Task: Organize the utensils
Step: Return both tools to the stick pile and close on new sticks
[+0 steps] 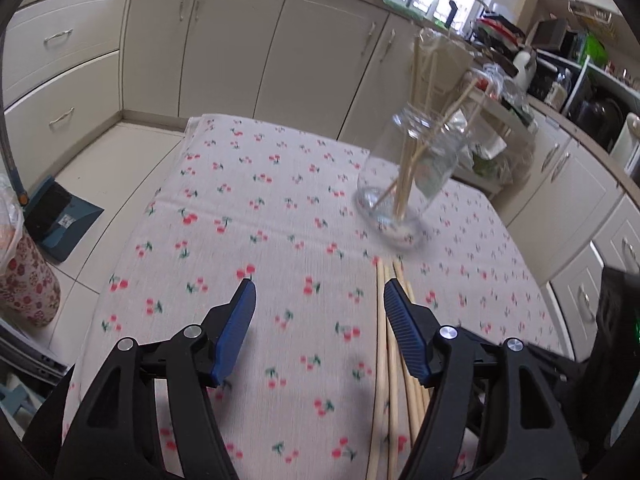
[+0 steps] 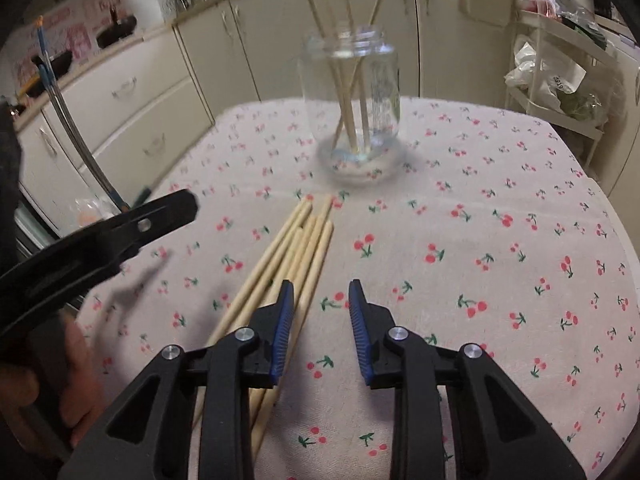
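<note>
- A glass jar (image 2: 357, 100) stands upright on the table (image 2: 500, 240), which is covered by a cloth printed with cherries.
- Several wooden chopsticks (image 2: 352, 92) already stand inside the jar, leaning apart and rising above its mouth.
- A loose bundle of chopsticks (image 2: 298, 248) lies flat on the cloth just in front of the jar, tips pointing toward it.
- The right gripper (image 2: 320, 296) hovers over the near end of that bundle with its blue-padded fingers (image 2: 285, 320) released and nothing between them; the left-hand finger sits over the sticks and the gap between the fingers lies over bare cloth beside them.
- The left gripper (image 1: 319, 298) has its fingers spread wide and empty; the bundle (image 1: 384, 360) runs under its right-hand finger, in the left wrist view.
- The left gripper also shows at the left edge of the right wrist view, held in a hand (image 2: 60, 380).
- Cream kitchen cabinets (image 1: 224, 44) stand behind the table.
</note>
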`<state>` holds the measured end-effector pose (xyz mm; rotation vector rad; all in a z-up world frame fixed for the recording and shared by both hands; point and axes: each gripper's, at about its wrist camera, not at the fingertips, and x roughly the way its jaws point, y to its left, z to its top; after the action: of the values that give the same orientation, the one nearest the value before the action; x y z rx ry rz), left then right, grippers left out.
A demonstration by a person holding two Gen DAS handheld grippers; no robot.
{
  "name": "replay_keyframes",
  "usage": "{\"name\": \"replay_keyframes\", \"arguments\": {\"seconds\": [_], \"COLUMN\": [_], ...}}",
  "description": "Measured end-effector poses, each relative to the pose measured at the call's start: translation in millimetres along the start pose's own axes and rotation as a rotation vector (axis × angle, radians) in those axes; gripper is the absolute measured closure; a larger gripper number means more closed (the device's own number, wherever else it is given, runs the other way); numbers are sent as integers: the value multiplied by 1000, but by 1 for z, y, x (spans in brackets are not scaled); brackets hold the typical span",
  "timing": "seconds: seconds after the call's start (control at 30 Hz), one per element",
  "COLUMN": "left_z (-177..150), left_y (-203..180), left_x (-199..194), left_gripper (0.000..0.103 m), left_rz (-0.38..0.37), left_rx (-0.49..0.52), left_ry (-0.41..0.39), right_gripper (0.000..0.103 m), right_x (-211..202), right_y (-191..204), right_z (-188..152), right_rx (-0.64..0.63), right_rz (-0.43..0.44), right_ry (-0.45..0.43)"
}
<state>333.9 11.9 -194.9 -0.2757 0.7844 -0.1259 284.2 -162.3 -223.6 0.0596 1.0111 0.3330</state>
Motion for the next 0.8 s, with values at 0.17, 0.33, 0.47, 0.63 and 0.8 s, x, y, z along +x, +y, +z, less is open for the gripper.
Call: {"name": "replay_keyframes", "arguments": {"seconds": [0.17,0.33,0.47,0.63,0.8], "left_z": [-9,-14,-19,-25,-30], "left_y": [-8,-15,-20,-26,-39], "left_x": [3,5,7,14,15], "left_gripper": [39,39,39,39,39], "left_rz": [14,34,46,93,131], "left_rx": [51,99,145,189,235], "left_ry": [44,78,109,153,173], "right_gripper": [75,81,84,84,84], "right_x": [4,1,-7,-11,-11], "right_y": [8,-2,-23,-36,-42], "right_z": [-2,-2,-4,-6,-7], "right_rx": [-65,-61,-29,11,39], "right_rz": [-44,-63,-63,-38,-3], "right_ry": [18,22,19,16,15]}}
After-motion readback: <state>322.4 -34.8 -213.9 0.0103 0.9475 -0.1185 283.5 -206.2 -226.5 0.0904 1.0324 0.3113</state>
